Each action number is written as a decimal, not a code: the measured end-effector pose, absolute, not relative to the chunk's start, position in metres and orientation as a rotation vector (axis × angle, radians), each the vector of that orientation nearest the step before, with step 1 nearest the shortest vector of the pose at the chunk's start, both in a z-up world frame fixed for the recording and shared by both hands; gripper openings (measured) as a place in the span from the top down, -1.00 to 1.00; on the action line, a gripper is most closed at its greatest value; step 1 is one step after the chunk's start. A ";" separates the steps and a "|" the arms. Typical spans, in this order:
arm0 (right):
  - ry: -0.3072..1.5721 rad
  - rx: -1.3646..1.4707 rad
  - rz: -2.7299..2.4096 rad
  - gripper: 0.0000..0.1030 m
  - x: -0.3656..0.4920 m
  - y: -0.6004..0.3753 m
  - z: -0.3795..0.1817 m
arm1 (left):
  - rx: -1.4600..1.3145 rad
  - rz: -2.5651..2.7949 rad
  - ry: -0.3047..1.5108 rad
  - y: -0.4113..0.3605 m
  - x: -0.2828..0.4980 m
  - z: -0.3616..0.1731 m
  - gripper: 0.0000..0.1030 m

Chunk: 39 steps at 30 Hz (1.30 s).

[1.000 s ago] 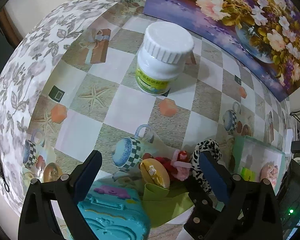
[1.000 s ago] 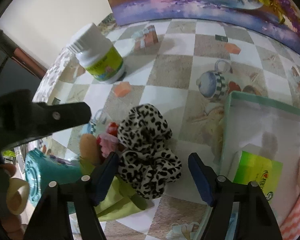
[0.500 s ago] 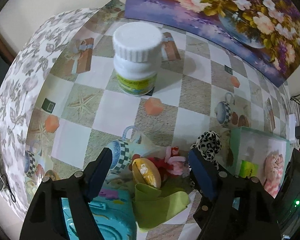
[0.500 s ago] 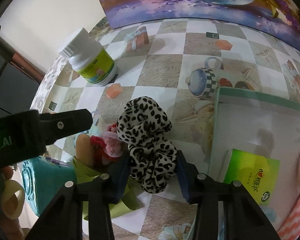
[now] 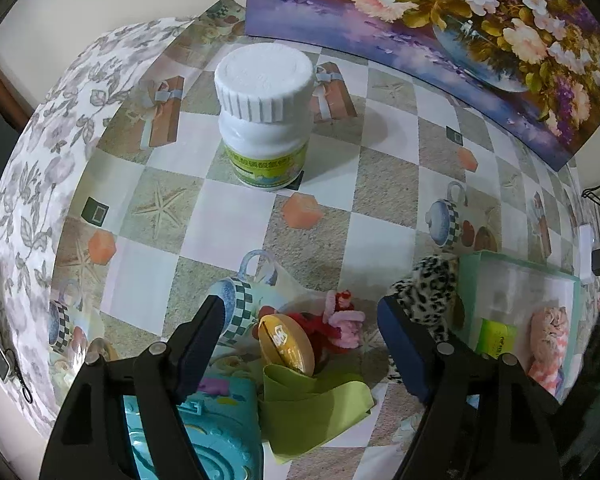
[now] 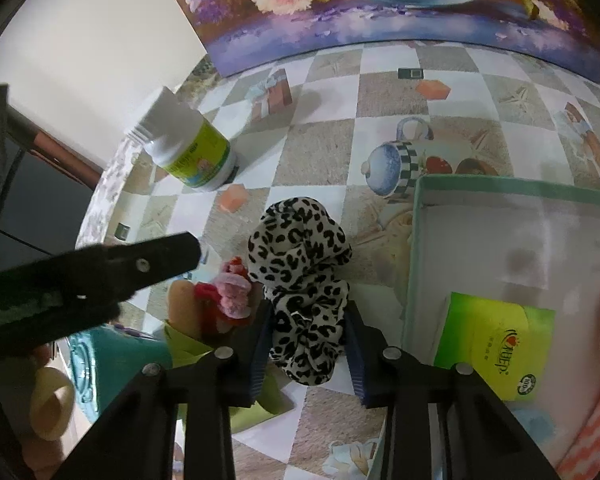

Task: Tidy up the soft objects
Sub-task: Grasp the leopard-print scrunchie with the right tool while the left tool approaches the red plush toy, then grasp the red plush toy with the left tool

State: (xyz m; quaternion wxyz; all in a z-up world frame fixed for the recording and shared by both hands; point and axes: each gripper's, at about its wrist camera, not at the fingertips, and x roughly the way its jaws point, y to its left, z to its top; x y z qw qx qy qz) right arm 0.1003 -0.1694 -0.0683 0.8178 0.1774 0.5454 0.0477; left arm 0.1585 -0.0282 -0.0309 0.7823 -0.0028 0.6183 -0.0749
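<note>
The right hand-held gripper [image 6: 306, 328] has just been closing and now squeezes the scrunchie [image 6: 300, 272] (leopard print) on the surface [image 6: 320, 152], beside the box [image 6: 516, 196]. The left hand-held gripper [image 5: 300, 320] gapes empty above a toy pile [image 5: 320, 328].

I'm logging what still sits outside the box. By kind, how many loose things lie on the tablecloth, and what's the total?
Scrunchies: 2, leopard-print scrunchie and pink-and-red scrunchie
Bottles: 1, white pill bottle
Cloths: 1, green cloth
Toy cases: 1, teal toy case
Round yellow item, kind unclear: 1
Total: 6
</note>
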 end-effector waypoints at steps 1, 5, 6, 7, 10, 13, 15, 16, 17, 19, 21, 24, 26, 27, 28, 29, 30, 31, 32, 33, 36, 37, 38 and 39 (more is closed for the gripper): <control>1.157 0.383 0.103 0.33 0.100 -0.170 -0.066 | -0.005 -0.160 1.335 -0.028 0.159 -0.031 -0.53; 1.138 0.392 0.098 0.33 0.097 -0.174 -0.055 | -0.003 -0.159 1.332 -0.028 0.159 -0.031 -0.43; 1.132 0.386 0.091 0.33 0.097 -0.175 -0.051 | 0.001 -0.158 1.332 -0.028 0.159 -0.031 -0.43; 1.130 0.380 0.082 0.33 0.096 -0.176 -0.048 | 0.005 -0.158 1.332 -0.028 0.159 -0.031 -0.43; 1.120 0.376 0.057 0.33 0.092 -0.184 -0.039 | 0.013 -0.160 1.332 -0.029 0.159 -0.031 -0.42; 1.106 0.386 0.025 0.33 0.088 -0.195 -0.030 | 0.030 -0.166 1.331 -0.033 0.159 -0.031 -0.42; 1.089 0.385 -0.007 0.33 0.084 -0.204 -0.022 | 0.043 -0.169 1.332 -0.037 0.159 -0.033 -0.42; 1.081 0.388 -0.018 0.33 0.083 -0.208 -0.018 | 0.050 -0.171 1.332 -0.039 0.158 -0.034 -0.42; 1.075 0.394 -0.025 0.33 0.082 -0.211 -0.016 | 0.061 -0.176 1.334 -0.042 0.158 -0.036 -0.42; 1.062 0.418 -0.032 0.33 0.079 -0.218 -0.011 | 0.092 -0.189 1.341 -0.050 0.157 -0.042 -0.42; 1.057 0.434 -0.037 0.33 0.078 -0.223 -0.010 | 0.121 -0.199 1.345 -0.057 0.155 -0.046 -0.41; 1.060 0.450 -0.047 0.33 0.076 -0.227 -0.012 | 0.185 -0.201 1.341 -0.067 0.152 -0.052 -0.30; 1.063 0.459 -0.051 0.33 0.076 -0.229 -0.013 | 0.225 -0.195 1.331 -0.072 0.151 -0.055 -0.29; 1.064 0.461 -0.051 0.33 0.076 -0.229 -0.014 | 0.237 -0.193 1.327 -0.074 0.151 -0.056 -0.28; 1.066 0.461 -0.051 0.33 0.076 -0.228 -0.015 | 0.243 -0.194 1.325 -0.076 0.151 -0.057 -0.26; 1.067 0.462 -0.050 0.33 0.076 -0.228 -0.015 | 0.251 -0.195 1.321 -0.077 0.150 -0.058 -0.23; 1.067 0.463 -0.049 0.33 0.076 -0.228 -0.015 | 0.257 -0.194 1.318 -0.078 0.150 -0.059 -0.21; 1.067 0.464 -0.048 0.33 0.075 -0.228 -0.015 | 0.266 -0.190 1.313 -0.079 0.150 -0.059 -0.17; 1.068 0.466 -0.048 0.33 0.076 -0.229 -0.015 | 0.278 -0.185 1.308 -0.080 0.150 -0.060 -0.14; 1.068 0.468 -0.048 0.33 0.076 -0.229 -0.015 | 0.285 -0.180 1.307 -0.085 0.150 -0.063 -0.12; 1.072 0.473 -0.049 0.33 0.076 -0.229 -0.016 | 0.293 -0.168 1.304 -0.086 0.150 -0.066 0.08; 1.073 0.474 -0.049 0.33 0.076 -0.230 -0.016 | 0.288 -0.166 1.304 -0.085 0.149 -0.067 0.09; 1.074 0.474 -0.049 0.33 0.076 -0.230 -0.017 | 0.274 -0.170 1.307 -0.084 0.149 -0.068 0.13; 1.076 0.475 -0.048 0.33 0.076 -0.230 -0.017 | 0.264 -0.172 1.309 -0.083 0.149 -0.069 0.17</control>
